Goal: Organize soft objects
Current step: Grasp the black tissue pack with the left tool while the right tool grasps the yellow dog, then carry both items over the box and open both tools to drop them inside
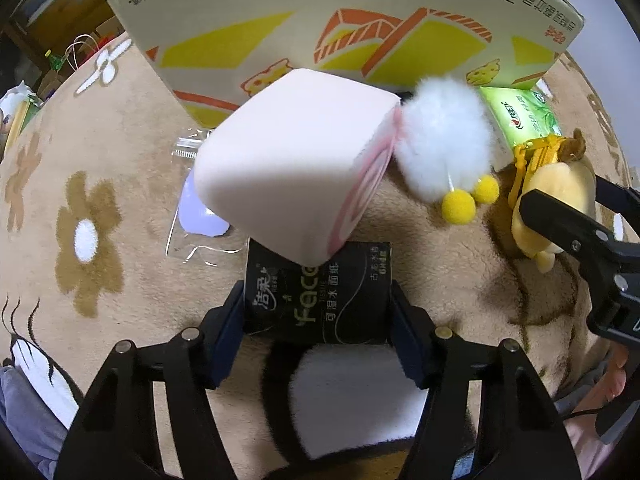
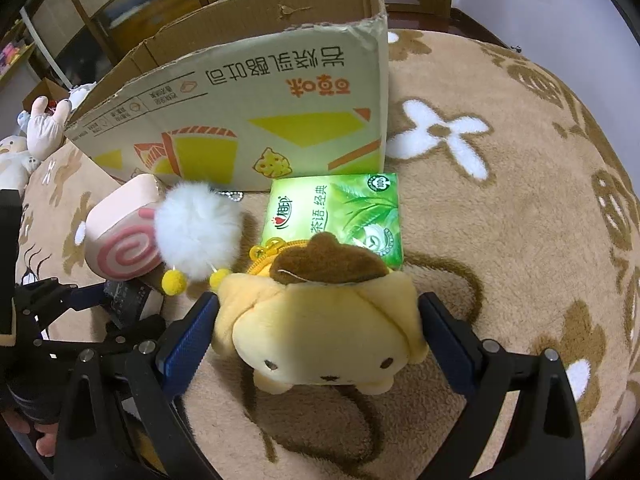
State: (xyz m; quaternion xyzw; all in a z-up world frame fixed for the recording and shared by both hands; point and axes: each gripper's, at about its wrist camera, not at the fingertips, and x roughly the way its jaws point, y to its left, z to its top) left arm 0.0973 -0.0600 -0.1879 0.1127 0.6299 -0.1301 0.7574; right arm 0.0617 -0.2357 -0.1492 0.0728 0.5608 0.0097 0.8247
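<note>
Left hand-held gripper [image 1: 318, 320] clenched on a black tissue pack [image 1: 320, 296], pads pressing both short sides; pack sits low on the rug [image 1: 80, 160], lifted or not, can't tell. Right hand-held gripper [image 2: 320, 340] straddles the yellow dog plush [image 2: 320, 332]: left pad touches the plush's side, right pad looks just beside it, so closing or lightly grasping, can't tell which. Plush lies face toward the camera, brown cap on top, yellow zipper clip behind it.

Other soft stuff is clustered between the two grippers: pink swirl-roll cushion [image 1: 296, 168] leaning over the far end of the black pack, white fluffy pompom [image 1: 444, 136] with two yellow balls just beside the cushion, green tissue pack [image 2: 336, 216] flat on the rug touching the back of the plush. Cardboard box [image 2: 240, 112] stands right behind everything, open top up; likely the drop target, which is why items sit piled at its base. Inside of the box not visible.

Judgement: pickup step, one item per hand, nothing seen boxed yet. Cushion resting on the black pack may tip or roll when the pack is pulled out. Clear plastic bag [image 1: 200, 220] lies on the rug left of the cushion. More plush toys [image 2: 24, 148] sit off to the far left in the right wrist view.
</note>
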